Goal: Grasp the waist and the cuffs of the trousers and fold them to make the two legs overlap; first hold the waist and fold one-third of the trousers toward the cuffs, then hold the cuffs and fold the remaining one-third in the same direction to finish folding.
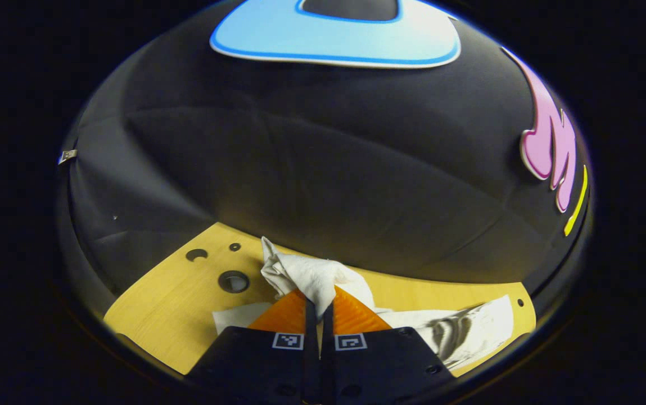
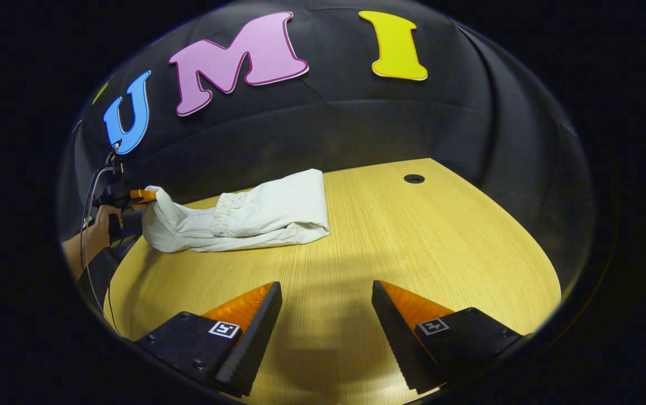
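Clearly, the left gripper (image 1: 319,306) pinches one end of the white trousers (image 2: 255,216), its fingers closed on a bunch of cloth lifted off the wooden table (image 2: 441,247), probably so that end can be carried over. The right gripper (image 2: 327,315) hangs wide apart, holding nothing, well short of the trousers' near end.
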